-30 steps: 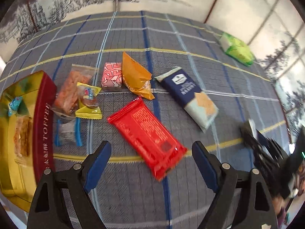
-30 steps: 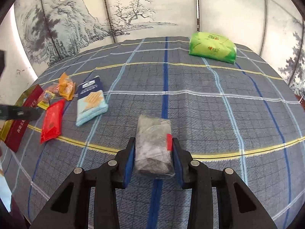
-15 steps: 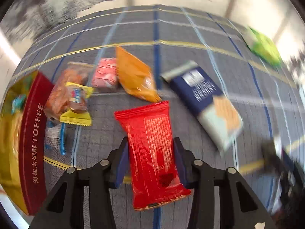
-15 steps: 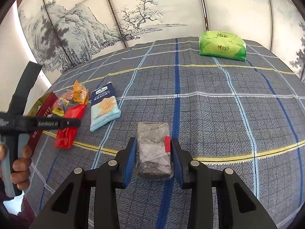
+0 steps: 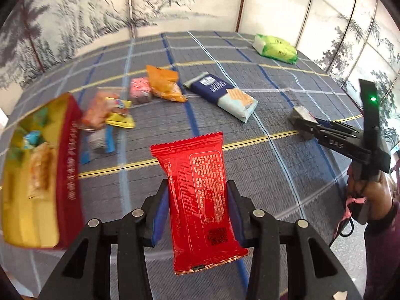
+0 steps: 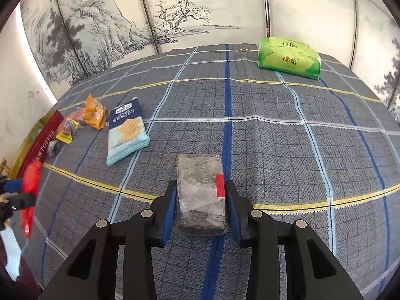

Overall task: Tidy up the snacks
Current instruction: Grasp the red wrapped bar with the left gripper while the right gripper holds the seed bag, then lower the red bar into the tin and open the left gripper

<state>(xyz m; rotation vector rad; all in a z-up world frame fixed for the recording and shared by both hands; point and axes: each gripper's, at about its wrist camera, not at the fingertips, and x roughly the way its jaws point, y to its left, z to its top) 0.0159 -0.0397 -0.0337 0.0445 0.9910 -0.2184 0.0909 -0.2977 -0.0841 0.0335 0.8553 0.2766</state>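
Box [image 5: 67, 175], red-sided and open, holds several wrapped snacks [image 5: 37, 165].

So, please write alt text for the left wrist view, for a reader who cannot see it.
The left gripper is shut on a red snack packet, held above a checked tablecloth. A red and gold box stands at left, and loose snacks lie beyond.
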